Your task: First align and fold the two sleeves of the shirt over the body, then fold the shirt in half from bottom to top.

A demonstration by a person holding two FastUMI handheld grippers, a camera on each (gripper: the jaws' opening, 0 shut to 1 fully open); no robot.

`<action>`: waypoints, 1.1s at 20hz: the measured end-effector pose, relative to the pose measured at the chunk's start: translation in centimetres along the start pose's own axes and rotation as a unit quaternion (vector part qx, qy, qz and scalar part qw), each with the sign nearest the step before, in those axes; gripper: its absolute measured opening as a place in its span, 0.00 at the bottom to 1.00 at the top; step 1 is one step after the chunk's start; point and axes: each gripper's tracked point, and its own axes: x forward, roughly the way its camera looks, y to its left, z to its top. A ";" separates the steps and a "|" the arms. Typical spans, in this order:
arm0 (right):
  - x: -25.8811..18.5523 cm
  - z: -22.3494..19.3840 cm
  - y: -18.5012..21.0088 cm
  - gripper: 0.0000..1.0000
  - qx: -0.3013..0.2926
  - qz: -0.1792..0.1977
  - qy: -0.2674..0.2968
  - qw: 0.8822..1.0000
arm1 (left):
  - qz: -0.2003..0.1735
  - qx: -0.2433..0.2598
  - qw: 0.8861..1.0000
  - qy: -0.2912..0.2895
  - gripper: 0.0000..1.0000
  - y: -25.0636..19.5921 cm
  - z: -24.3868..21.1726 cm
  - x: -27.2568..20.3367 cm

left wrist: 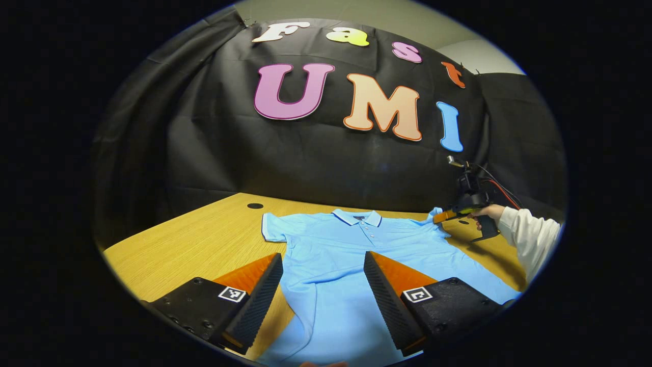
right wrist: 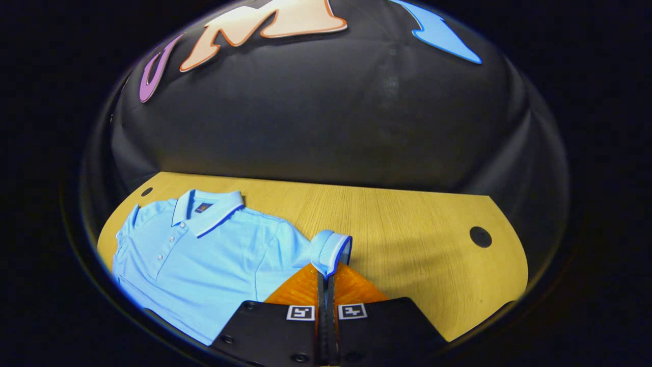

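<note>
Clamped between the fingers of the right gripper [right wrist: 326, 278] is the cuff of the shirt's right sleeve [right wrist: 331, 251], raised a little off the table [right wrist: 417, 229], presumably so that it can be carried inward over the body. The shirt [left wrist: 351, 255] is spread flat and face up, collar [left wrist: 357, 217] towards the booth wall. Over the shirt's lower body the left gripper [left wrist: 323, 285] is held with jaws spread wide and empty, seemingly ready for the left sleeve [left wrist: 272, 227], which lies flat and unfolded.
</note>
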 end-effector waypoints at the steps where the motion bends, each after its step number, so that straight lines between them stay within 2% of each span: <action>1: -0.6 0.7 0.5 0.03 -0.003 0.001 -0.006 1.000 | 0.001 -0.001 1.000 0.000 0.95 0.1 0.0 0.0; 3: -1.7 2.0 2.3 0.02 0.000 0.015 -0.020 1.000 | 0.001 -0.002 1.000 -0.001 0.95 0.1 0.1 0.0; 6: -3.1 3.4 6.2 0.02 0.040 0.049 -0.026 0.998 | 0.000 -0.001 1.000 -0.004 0.95 0.2 0.4 -0.1; 8: -3.5 3.4 9.3 0.02 0.062 0.075 -0.023 0.995 | 0.000 -0.001 1.000 -0.005 0.95 0.4 0.4 -0.3; 14: -3.4 2.5 17.6 0.02 0.074 0.136 -0.015 0.988 | 0.007 -0.004 1.000 -0.008 0.95 1.0 0.5 -0.6; 20: -2.9 -0.7 22.3 0.03 0.117 0.188 0.029 0.975 | 0.010 -0.005 1.000 -0.006 0.95 1.2 0.3 -0.7; 22: -3.7 -0.8 22.8 0.12 0.115 0.206 0.033 0.971 | 0.009 -0.010 1.000 -0.003 0.95 1.4 0.4 -0.7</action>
